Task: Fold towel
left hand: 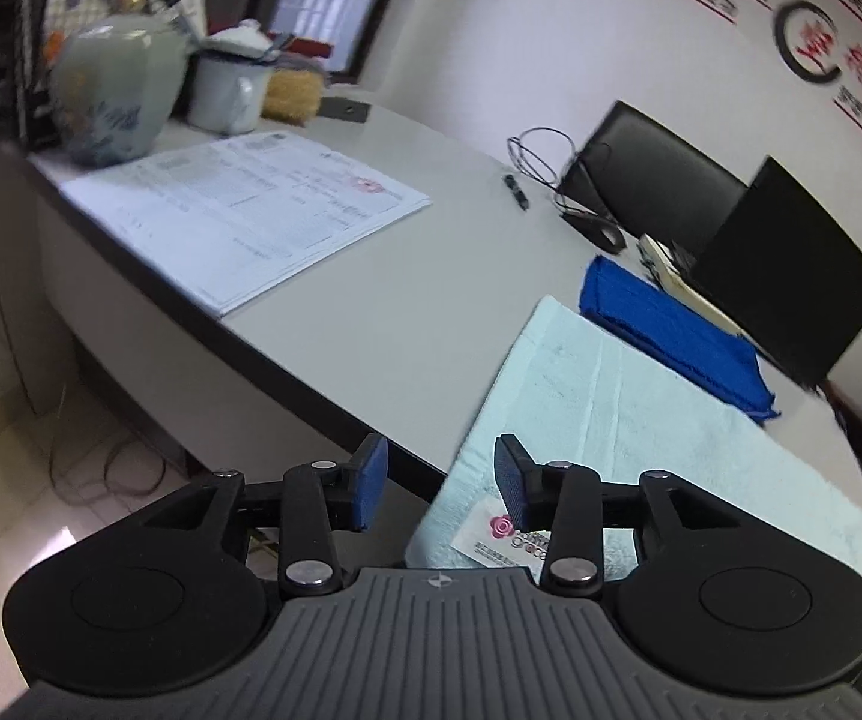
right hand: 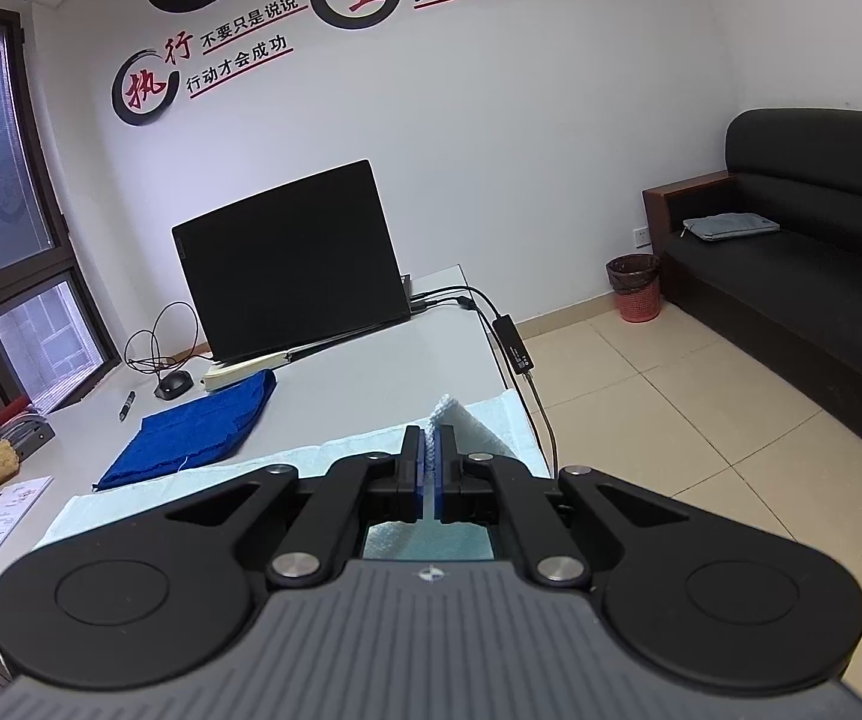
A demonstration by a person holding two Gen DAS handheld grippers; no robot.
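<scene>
We have the pale towel (left hand: 629,414) lying spread along the near edge of the bench (left hand: 407,276), just beside a folded blue cloth (left hand: 671,330) on its far side; a label (left hand: 509,537) shows at the corner nearest the left gripper (left hand: 440,483); that gripper's blue pads stand well spread, holding nothing, hanging above the bench edge by that corner.

Our right gripper (right hand: 429,474) has its pads pressed together on a raised corner of the towel, and a small peak of cloth pokes up beyond the fingertips; the rest of the towel lies flat on the bench behind it (its far end hangs near the bench's right edge, beside a cable (right hand: 527,384)).

We judge the fold barely begun; one corner is pinched, the other is not yet taken, and no layer looks doubled over as far as we can see; what is left is the second grasp, the carry across, and the laying down.

A laptop (right hand: 293,258), papers (left hand: 245,210) and a mug (left hand: 227,90) sit well apart from the towel.
</scene>
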